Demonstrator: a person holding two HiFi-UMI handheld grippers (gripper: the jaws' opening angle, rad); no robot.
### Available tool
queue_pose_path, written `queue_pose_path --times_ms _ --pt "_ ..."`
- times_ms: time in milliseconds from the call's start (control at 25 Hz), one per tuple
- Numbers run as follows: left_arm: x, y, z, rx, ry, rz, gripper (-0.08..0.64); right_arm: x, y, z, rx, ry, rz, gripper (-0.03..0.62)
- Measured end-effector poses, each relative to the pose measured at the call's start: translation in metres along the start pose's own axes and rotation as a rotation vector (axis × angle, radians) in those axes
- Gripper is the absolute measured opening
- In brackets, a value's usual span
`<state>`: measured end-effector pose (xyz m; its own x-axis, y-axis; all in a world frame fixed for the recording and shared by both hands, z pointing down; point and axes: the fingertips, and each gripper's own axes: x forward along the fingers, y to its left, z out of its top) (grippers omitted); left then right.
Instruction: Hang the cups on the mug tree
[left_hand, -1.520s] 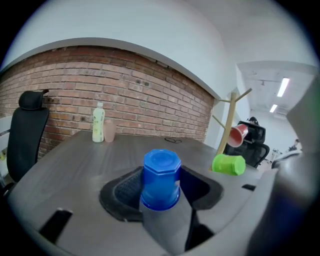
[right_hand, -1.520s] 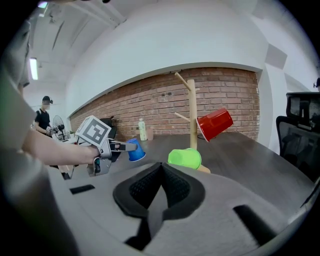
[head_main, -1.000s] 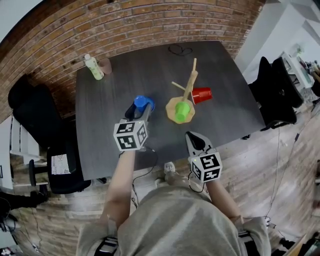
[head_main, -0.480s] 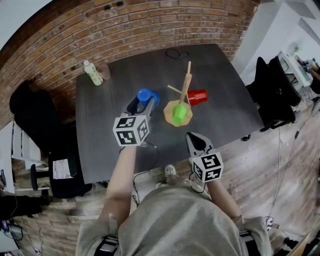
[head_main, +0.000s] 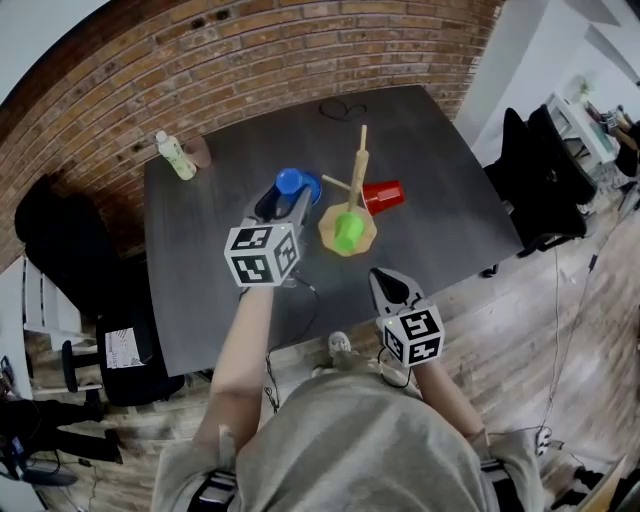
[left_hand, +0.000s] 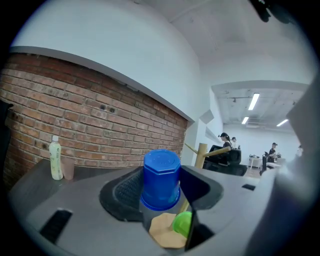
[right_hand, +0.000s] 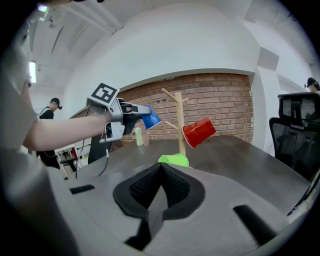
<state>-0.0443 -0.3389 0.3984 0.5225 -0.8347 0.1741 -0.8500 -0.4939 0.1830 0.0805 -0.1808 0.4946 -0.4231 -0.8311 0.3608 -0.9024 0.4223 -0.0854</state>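
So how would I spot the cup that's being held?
On the dark table by the brick wall stands a wooden mug tree. Just left of it, the left gripper holds a cup in the air: the only blue one.

Three cups (head_main: 291, 181) (head_main: 348, 232) (head_main: 383, 196), one mug tree (head_main: 358, 165), one bottle (head_main: 174, 156), one tumbler (head_main: 199, 152), two hand-held grippers (head_main: 286, 203) (head_main: 386, 279), one table (head_main: 450, 180).
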Motion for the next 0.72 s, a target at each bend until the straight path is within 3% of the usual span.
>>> queue_pose_path --times_ms 720 --pt "0.045 -0.023 -0.018 -0.028 0.045 -0.096 0.219 0.003 -0.028 -0.001 0.017 0.006 -0.034 0.0"
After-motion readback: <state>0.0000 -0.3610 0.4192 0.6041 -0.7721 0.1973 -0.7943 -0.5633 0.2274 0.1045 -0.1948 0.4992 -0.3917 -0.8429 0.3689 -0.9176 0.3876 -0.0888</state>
